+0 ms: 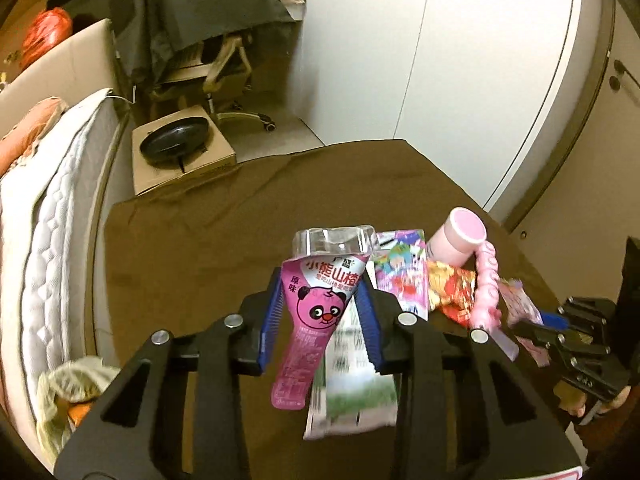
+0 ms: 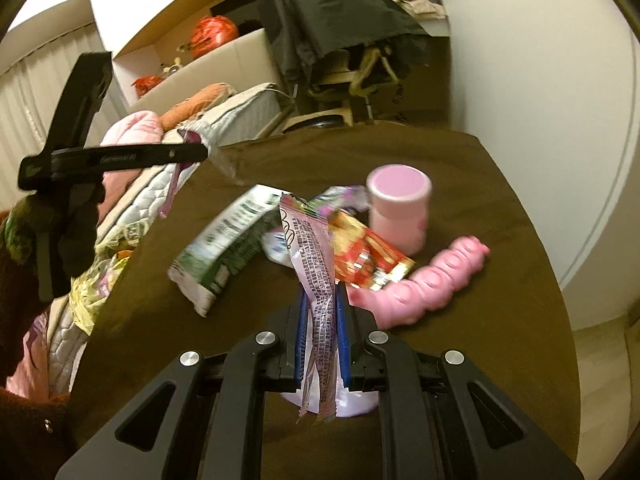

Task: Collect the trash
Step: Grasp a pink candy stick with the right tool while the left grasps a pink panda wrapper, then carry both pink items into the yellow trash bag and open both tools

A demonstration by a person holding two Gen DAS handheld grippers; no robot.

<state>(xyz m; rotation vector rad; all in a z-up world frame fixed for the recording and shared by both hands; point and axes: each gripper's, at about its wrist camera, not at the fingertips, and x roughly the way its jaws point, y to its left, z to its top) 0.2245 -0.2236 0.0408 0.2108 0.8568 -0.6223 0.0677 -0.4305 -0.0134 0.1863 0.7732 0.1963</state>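
My left gripper (image 1: 319, 280) is shut on a pink panda snack wrapper (image 1: 316, 304) with a clear plastic top, held up off the brown-clothed table (image 1: 200, 248). Under it lies a green-and-white packet (image 1: 352, 380). My right gripper (image 2: 322, 292) is shut on a pale pink printed wrapper (image 2: 316, 276) that stands up between the blue pads. In the right wrist view the left gripper (image 2: 202, 153) is up at the left, the wrapper dangling from it. On the table lie the green-and-white packet (image 2: 228, 248), a red-yellow wrapper (image 2: 368, 256) and a colourful wrapper (image 1: 400, 272).
A pink jar (image 2: 400, 208) and a bumpy pink toy (image 2: 432, 280) sit at the table's right. Left of the table are a mattress (image 1: 48, 208) and a crumpled yellowish bag (image 2: 100, 280). Beyond stand a cardboard box (image 1: 180, 168) and a draped office chair (image 1: 224, 64).
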